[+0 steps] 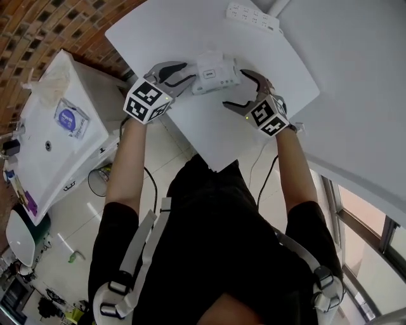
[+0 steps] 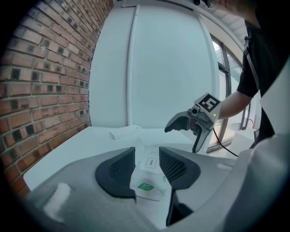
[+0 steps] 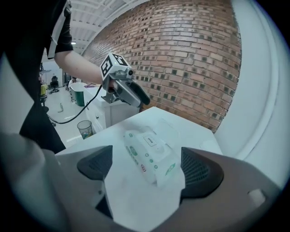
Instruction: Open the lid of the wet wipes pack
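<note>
The wet wipes pack (image 1: 216, 72) is white with green print and lies flat on the white table (image 1: 184, 28), its lid shut with the flap label facing up. My left gripper (image 1: 186, 73) hovers at the pack's left end, open. In the left gripper view the pack (image 2: 146, 181) shows through the gap between the dark pads (image 2: 121, 168), which do not press on it. My right gripper (image 1: 236, 87) is at the pack's right end, open and empty. In the right gripper view the pack (image 3: 152, 156) lies ahead of the wide-spread jaws, and the left gripper (image 3: 142, 99) hangs above and beyond it.
A white power strip (image 1: 252, 16) lies at the table's far edge. A white cabinet (image 1: 57, 133) stands to the left below a brick wall (image 1: 38, 32), with a small bin (image 1: 98, 181) on the floor. A window frame (image 1: 355, 216) runs along the right.
</note>
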Motion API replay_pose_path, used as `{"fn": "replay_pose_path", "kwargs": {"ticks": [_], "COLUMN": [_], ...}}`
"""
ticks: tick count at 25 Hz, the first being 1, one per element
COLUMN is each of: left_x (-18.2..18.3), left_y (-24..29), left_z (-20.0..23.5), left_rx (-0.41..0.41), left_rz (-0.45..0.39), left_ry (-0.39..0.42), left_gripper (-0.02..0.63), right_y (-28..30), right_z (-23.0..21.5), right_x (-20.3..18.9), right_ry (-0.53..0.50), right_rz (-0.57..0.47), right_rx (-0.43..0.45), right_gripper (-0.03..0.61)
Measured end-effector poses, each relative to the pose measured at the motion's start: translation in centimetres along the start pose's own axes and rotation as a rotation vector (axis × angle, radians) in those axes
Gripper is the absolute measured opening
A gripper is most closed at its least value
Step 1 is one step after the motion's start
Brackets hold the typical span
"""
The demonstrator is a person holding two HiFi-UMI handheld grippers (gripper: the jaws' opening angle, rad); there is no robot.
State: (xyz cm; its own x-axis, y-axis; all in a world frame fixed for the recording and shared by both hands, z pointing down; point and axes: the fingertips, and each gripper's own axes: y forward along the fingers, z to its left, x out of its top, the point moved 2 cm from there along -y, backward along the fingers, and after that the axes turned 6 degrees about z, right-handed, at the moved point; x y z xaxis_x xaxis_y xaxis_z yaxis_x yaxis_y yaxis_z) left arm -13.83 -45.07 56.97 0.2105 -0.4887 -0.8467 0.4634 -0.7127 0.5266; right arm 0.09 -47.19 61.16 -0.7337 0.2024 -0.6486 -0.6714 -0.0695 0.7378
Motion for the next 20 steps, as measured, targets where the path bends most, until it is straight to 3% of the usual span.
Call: {"fn": "replay_pose_path", "kwargs": {"ticks": [3, 6, 9, 11, 15, 20], "left_x": [0.1, 0.9, 2.2, 3.0, 3.5, 4.1], "left_y": [-1.8, -4.2, -6.8, -8.4, -10.5, -13.6], "left_z": [-1.0, -2.0, -3.2, -4.5, -7.3, -11.8], "left_rx": [0.045, 0.097, 0.146, 0.182, 0.223, 0.319], "left_rz": [-0.063, -0.130, -0.204, -0.242, -0.294, -0.453], "left_ry": [-0.041, -0.073, -0.109, -0.123, -0.186, -0.284], "left_gripper": [0.169, 0.164, 0.098, 0.002, 0.002, 0.002], "right_y": [-1.5, -3.6, -6.6, -9.0, -13.7, -17.5], "right_z": [1.3, 1.7, 1.5, 2.0, 3.4, 5.5], "right_x": [0.6, 1.5, 2.4, 2.7, 2.0, 0.5], "right_ry": [0.038, 0.085, 0.138, 0.193, 0.277, 0.276], "right_rz": [-0.054, -0.120, -0.194, -0.266, -0.384, -0.441], "right_rx": [-0.047, -0.071, -0.101, -0.108, -0.139, -0.195], "right_gripper": [0.446, 0.371, 0.314, 0.224, 0.087, 0.006]}}
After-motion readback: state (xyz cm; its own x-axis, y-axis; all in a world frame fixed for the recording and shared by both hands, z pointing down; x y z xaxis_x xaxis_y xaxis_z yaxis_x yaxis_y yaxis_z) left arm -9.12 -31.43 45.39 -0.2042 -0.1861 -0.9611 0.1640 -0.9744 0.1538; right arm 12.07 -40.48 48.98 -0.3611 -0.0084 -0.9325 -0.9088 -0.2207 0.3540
